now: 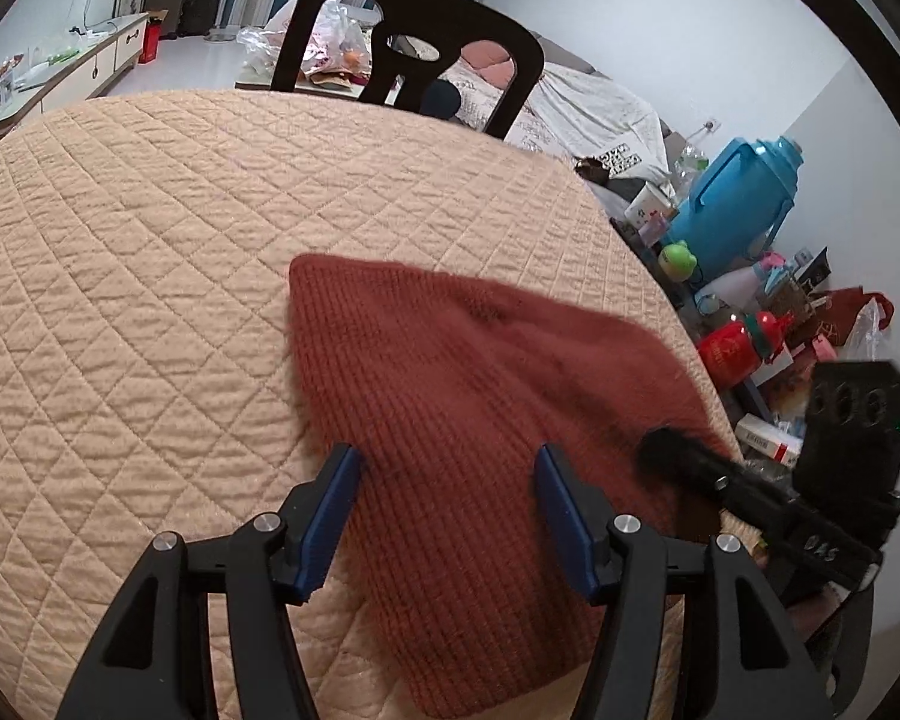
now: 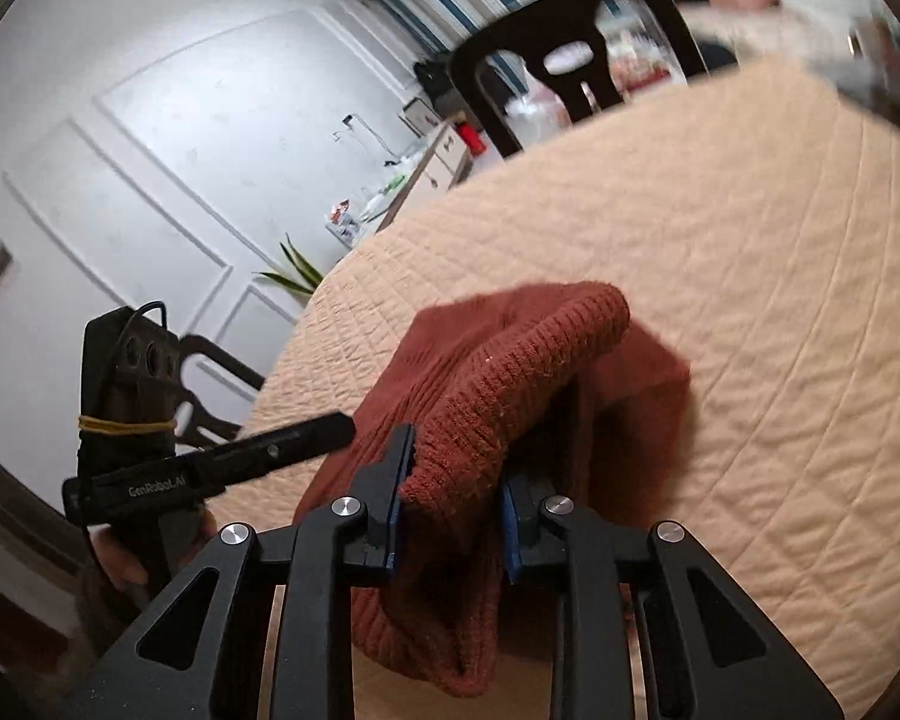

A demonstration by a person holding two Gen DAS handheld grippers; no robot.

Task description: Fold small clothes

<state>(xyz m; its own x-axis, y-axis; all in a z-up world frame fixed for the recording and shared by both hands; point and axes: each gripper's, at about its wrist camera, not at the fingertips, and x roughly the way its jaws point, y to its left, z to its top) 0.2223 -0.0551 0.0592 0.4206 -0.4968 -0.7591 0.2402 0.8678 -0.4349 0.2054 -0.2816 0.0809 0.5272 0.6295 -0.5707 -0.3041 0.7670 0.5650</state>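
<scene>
A rust-red knitted garment (image 1: 450, 396) lies on the quilted beige table cover (image 1: 150, 240), its right side lifted. My left gripper (image 1: 444, 468) is open, its blue pads spread over the near part of the knit without holding it. My right gripper (image 2: 457, 468) is shut on a bunched edge of the knitted garment (image 2: 510, 372) and holds it raised above the cover (image 2: 750, 300). The right gripper also shows in the left wrist view (image 1: 666, 450) at the garment's right edge. The left gripper shows in the right wrist view (image 2: 336, 426) at the left.
A dark wooden chair (image 1: 402, 48) stands at the table's far edge. To the right of the table are a blue thermos jug (image 1: 744, 198), a red bottle (image 1: 732, 348) and several small items. A bed (image 1: 588, 102) lies behind.
</scene>
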